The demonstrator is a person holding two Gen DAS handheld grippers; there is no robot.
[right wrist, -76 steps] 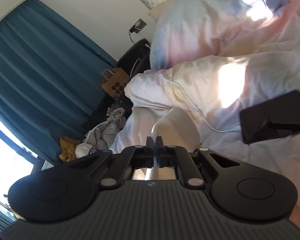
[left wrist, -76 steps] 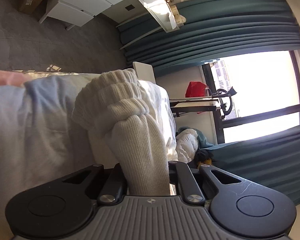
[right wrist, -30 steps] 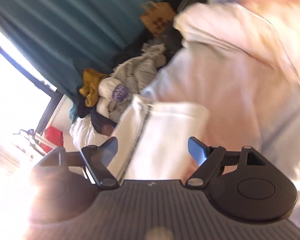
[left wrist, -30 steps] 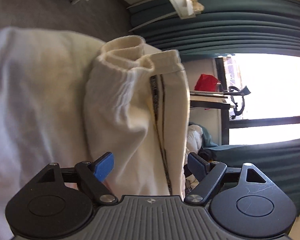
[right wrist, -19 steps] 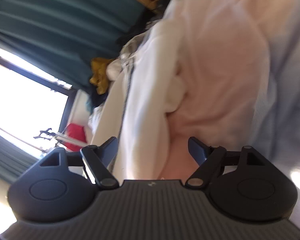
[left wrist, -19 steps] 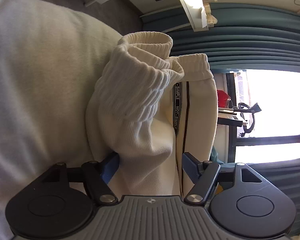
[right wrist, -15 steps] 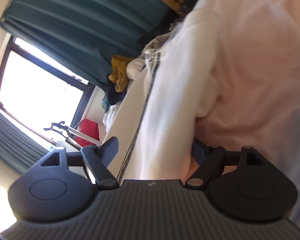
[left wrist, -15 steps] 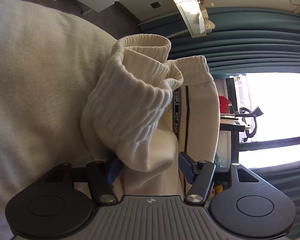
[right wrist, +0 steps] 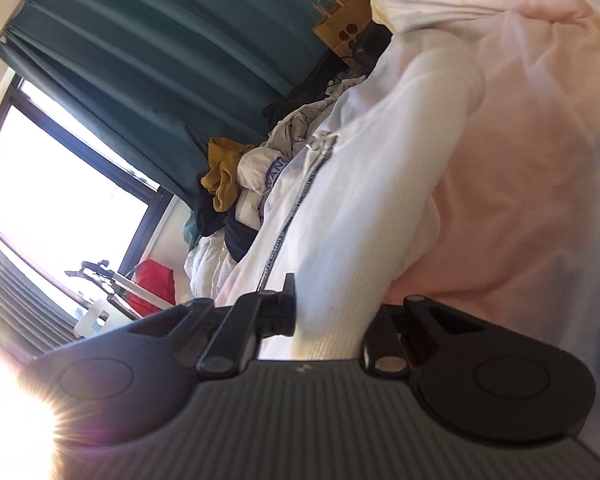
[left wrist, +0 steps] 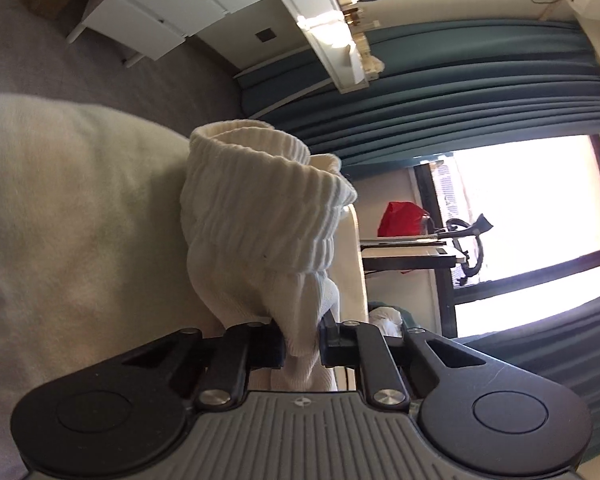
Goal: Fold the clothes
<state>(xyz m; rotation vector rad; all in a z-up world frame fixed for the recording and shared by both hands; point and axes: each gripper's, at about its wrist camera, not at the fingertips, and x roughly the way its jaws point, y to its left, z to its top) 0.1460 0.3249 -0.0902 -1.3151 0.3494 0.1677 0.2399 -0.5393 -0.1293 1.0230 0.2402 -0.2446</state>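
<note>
Fingers [left wrist: 268, 344] of both grippers are closing on one cream garment [left wrist: 260, 216].

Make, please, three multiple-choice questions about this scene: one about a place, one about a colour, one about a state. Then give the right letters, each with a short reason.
1. Where is the red bag?
A. by the window
B. on the bed
C. in a gripper

2. What colour are the curtains?
A. yellow
B. teal
C. white

3. What does the left gripper do to the cream garment?
A. hovers far from it
B. pinches its fabric
C. lies under it

Answers:
1 A: the bag sits on a stand beside the bright window.
2 B: the pleats show dark teal in both views.
3 B: its jaws are closing, with ribbed fabric between the fingers.
</note>
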